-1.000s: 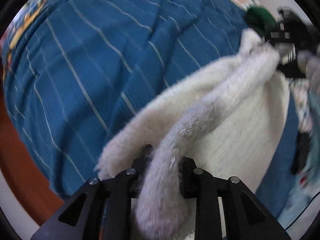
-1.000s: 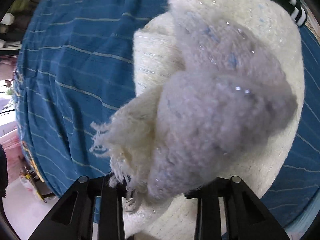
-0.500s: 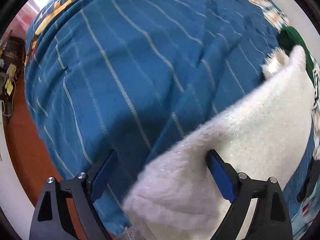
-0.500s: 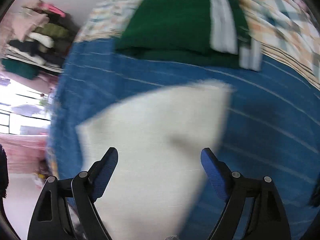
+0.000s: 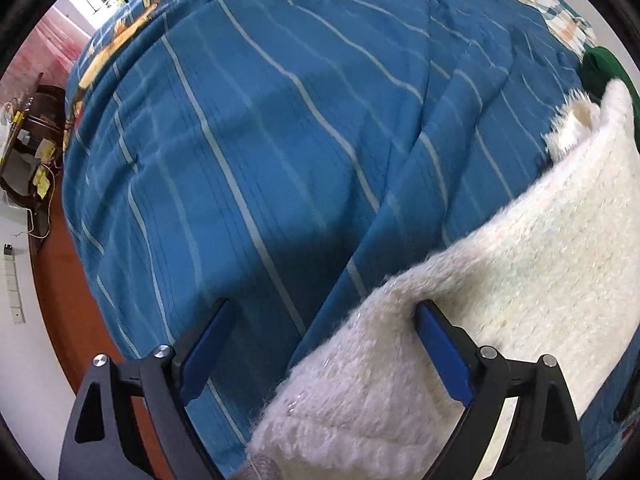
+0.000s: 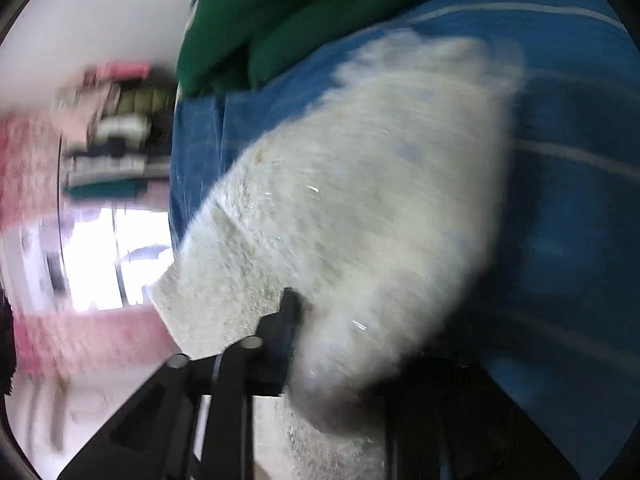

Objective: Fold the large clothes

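Observation:
A fluffy cream knitted garment point(image 5: 520, 264) lies folded on a blue striped bedspread point(image 5: 260, 140), at the right of the left wrist view. My left gripper point(image 5: 320, 344) is open, its blue pads apart over the garment's near edge, holding nothing. In the blurred right wrist view the same garment point(image 6: 360, 200) bunches between the black fingers point(image 6: 280, 320) of my right gripper point(image 6: 336, 360), which is shut on it. The right finger is hidden by the fabric.
A folded green garment point(image 6: 280, 20) lies beyond the cream one, also at the far right of the left wrist view point(image 5: 600, 68). The bed's left edge drops to an orange floor point(image 5: 60, 300). Shelves of clothes point(image 6: 112, 132) and a bright window stand at left.
My left gripper let go of the cream garment and opened. My right gripper opened half a second ago, then shut on the garment again while swinging fast to the left.

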`<state>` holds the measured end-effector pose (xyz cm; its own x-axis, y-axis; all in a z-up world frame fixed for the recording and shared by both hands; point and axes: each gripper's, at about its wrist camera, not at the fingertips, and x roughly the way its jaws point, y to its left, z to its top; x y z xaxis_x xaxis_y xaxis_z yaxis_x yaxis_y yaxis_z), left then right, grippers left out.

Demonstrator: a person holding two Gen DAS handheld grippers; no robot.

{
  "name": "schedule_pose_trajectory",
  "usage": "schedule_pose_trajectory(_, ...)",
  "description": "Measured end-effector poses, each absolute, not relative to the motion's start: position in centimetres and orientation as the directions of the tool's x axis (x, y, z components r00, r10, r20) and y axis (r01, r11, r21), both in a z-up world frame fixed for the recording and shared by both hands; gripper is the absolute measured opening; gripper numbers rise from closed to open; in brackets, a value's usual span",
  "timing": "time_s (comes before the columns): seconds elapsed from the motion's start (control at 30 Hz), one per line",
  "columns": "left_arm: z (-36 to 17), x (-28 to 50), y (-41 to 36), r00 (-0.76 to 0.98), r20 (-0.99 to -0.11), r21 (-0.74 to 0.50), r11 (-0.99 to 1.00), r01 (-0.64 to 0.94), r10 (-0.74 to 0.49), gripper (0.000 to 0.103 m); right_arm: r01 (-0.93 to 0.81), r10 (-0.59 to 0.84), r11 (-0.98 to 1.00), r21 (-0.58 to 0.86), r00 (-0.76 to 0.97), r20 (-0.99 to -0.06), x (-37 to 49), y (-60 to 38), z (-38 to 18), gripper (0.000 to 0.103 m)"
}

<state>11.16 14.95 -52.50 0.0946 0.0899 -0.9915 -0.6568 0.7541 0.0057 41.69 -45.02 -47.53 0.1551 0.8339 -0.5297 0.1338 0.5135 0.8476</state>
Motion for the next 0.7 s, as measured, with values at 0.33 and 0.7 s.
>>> schedule_pose_trajectory(0.33, -42.8, 10.3, 16.6, 0.164, -0.950, 0.065, 0.681, -0.729, 0.266, 0.093, 0.573, 0.660, 0.384, 0.724, 0.379, -0.649, 19.7, -64.6, -44.8, 0.008)
schedule_pose_trajectory(0.7, -45.7, 14.5, 4.0, 0.148, -0.953, 0.171, 0.873, -0.457, 0.264, 0.093, 0.526, 0.244, 0.791, 0.313, 0.199, -0.949, 9.6, -69.0, -39.2, 0.054)
